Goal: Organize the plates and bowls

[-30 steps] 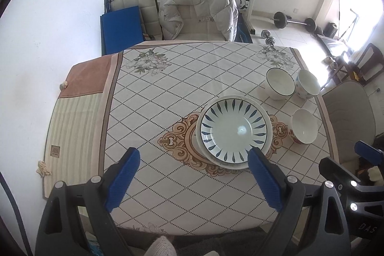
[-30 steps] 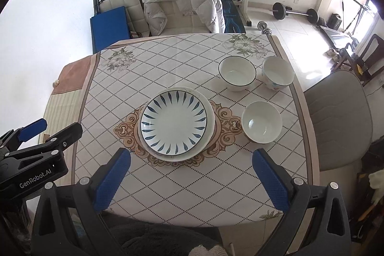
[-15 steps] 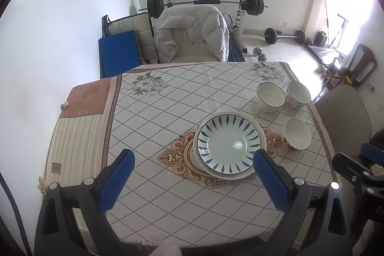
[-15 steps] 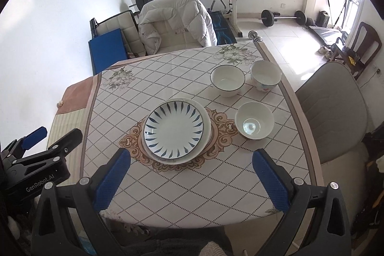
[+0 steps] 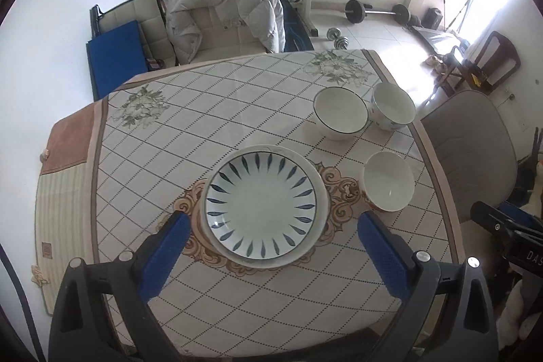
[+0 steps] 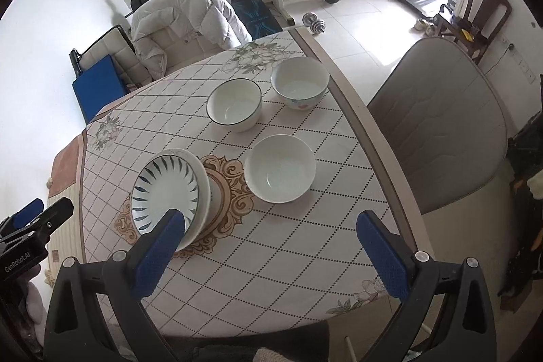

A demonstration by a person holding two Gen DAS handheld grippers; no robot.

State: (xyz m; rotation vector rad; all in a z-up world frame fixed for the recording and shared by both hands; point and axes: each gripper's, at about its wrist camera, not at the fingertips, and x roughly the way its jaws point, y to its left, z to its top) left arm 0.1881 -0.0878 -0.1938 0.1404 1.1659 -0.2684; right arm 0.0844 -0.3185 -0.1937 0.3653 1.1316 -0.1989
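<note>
A blue-leaf patterned plate [image 5: 261, 205] is stacked on a plain white plate [image 5: 320, 192] at the table's centre; it also shows in the right wrist view [image 6: 165, 188]. Three white bowls stand to the right: a dark-rimmed bowl [image 5: 340, 113] [image 6: 235, 104], a flower-painted bowl [image 5: 393, 109] [image 6: 300, 86], and a nearer plain bowl [image 5: 389, 180] [image 6: 280, 172]. My left gripper [image 5: 271, 236] is open and empty above the stacked plates. My right gripper [image 6: 271, 236] is open and empty, above the table in front of the nearer bowl.
The table [image 5: 190, 138] has a checked cloth. A grey chair [image 6: 444, 131] stands at its right side, a chair with a white jacket [image 5: 224, 12] at the far side. A weight bench and barbells [image 5: 373, 11] lie on the floor behind.
Both grippers rose, then came back down and forward. The right gripper swung right, towards the bowls. Both stay open; the dishes have not moved.
</note>
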